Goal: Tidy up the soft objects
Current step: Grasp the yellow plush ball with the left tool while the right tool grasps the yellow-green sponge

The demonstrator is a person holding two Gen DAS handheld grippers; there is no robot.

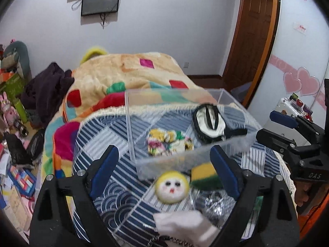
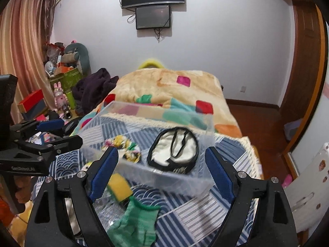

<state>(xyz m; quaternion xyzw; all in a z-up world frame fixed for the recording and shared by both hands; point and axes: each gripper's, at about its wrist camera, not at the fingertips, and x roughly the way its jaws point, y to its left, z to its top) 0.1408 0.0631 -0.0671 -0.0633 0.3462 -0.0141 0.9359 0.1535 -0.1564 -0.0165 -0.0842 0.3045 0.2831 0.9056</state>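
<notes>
A clear plastic box (image 1: pixel 141 164) (image 2: pixel 164 182) stands on the striped bed cover. Inside lie a black-and-white eye mask (image 1: pixel 207 122) (image 2: pixel 174 150) and a floral scrunchie (image 1: pixel 168 142) (image 2: pixel 127 149). In front of the box lie a round yellow face puff (image 1: pixel 172 186), a yellow-green sponge (image 1: pixel 204 176) (image 2: pixel 120 188), a white cloth (image 1: pixel 185 224) and a green glove (image 2: pixel 135 224). My left gripper (image 1: pixel 164 173) is open above the puff and sponge. My right gripper (image 2: pixel 161 175) is open over the box's near wall and the glove.
A crinkled clear plastic bag (image 1: pixel 216 203) (image 2: pixel 109 210) lies beside the sponge. A colourful patchwork blanket (image 1: pixel 127 76) (image 2: pixel 164 86) covers the far bed. Clutter of toys and boxes fills the floor at left (image 1: pixel 14 144). A wooden door (image 1: pixel 253 37) stands at right.
</notes>
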